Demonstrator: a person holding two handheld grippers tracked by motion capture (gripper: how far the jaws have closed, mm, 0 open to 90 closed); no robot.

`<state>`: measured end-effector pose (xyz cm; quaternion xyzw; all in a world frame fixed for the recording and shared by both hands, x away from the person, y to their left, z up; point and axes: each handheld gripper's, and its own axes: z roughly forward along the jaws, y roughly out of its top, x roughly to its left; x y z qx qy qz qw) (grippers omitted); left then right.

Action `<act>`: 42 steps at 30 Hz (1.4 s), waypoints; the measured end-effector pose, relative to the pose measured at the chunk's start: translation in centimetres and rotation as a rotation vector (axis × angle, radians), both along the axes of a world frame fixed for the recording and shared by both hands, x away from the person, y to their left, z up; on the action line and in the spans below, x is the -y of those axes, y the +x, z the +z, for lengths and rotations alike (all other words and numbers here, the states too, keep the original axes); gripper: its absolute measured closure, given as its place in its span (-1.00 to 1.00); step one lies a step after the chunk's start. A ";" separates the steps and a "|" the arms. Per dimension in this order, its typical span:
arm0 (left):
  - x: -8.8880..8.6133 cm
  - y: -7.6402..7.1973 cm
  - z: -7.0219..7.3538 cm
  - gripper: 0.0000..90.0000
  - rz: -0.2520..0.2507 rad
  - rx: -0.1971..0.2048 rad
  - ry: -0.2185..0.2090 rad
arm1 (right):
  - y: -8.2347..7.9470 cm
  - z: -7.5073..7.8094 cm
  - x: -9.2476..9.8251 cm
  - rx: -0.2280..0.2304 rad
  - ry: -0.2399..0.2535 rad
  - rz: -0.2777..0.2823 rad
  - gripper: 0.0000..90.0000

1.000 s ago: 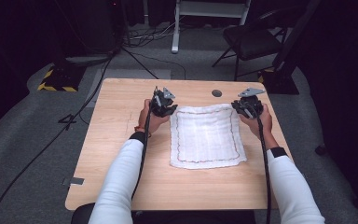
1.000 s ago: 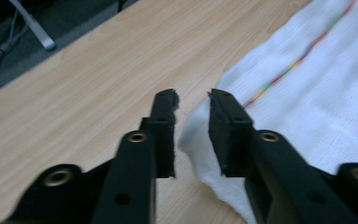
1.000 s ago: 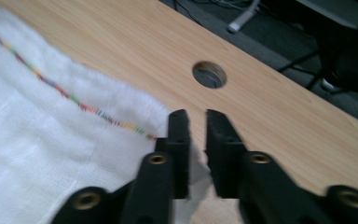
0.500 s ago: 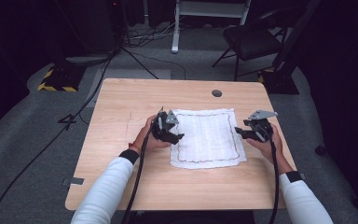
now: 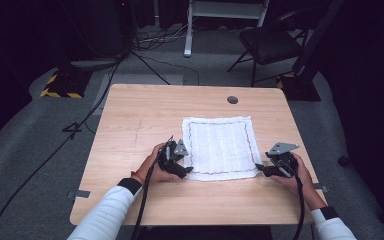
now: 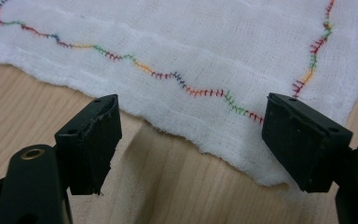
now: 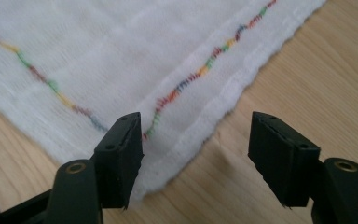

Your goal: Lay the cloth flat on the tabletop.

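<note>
A white gauze cloth (image 5: 220, 147) with a wavy multicoloured stitched border lies flat in the middle of the wooden table (image 5: 145, 115). My left gripper (image 5: 187, 170) sits low at the cloth's near-left corner. Its jaws have just been opening and now stand open (image 6: 193, 105), with the cloth's (image 6: 205, 46) edge on the table between them and ungripped. At the near-right corner is my right gripper (image 5: 260, 169). It has also just been opening and stands open (image 7: 196, 121) astride the corner of the cloth (image 7: 98, 60). Nothing is held.
A dark round grommet (image 5: 232, 99) is set in the table behind the cloth. Both cables trail back over the table's front edge (image 5: 190, 220). Beyond the table stand a black chair (image 5: 275, 42) and a white stand (image 5: 187, 30), with floor cables (image 5: 80, 125) at the left.
Both hands have come from the cloth's far corners down along its sides to the near corners, lower to the table. The cloth itself lies where it lay.
</note>
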<state>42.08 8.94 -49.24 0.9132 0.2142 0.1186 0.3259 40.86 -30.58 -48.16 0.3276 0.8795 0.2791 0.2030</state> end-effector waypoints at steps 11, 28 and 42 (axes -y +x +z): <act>-0.8 -0.9 -0.3 -0.52 0.016 -0.032 -0.031 | -2.1 -0.4 0.8 -0.002 0.027 0.001 -0.19; -2.4 -5.1 0.4 -0.52 -0.011 -0.028 -0.025 | -5.5 -0.2 1.2 -0.016 0.015 0.024 -0.26; -4.8 -3.8 1.4 -0.54 0.079 0.000 -0.070 | -5.9 0.8 0.6 0.032 0.092 0.037 -0.18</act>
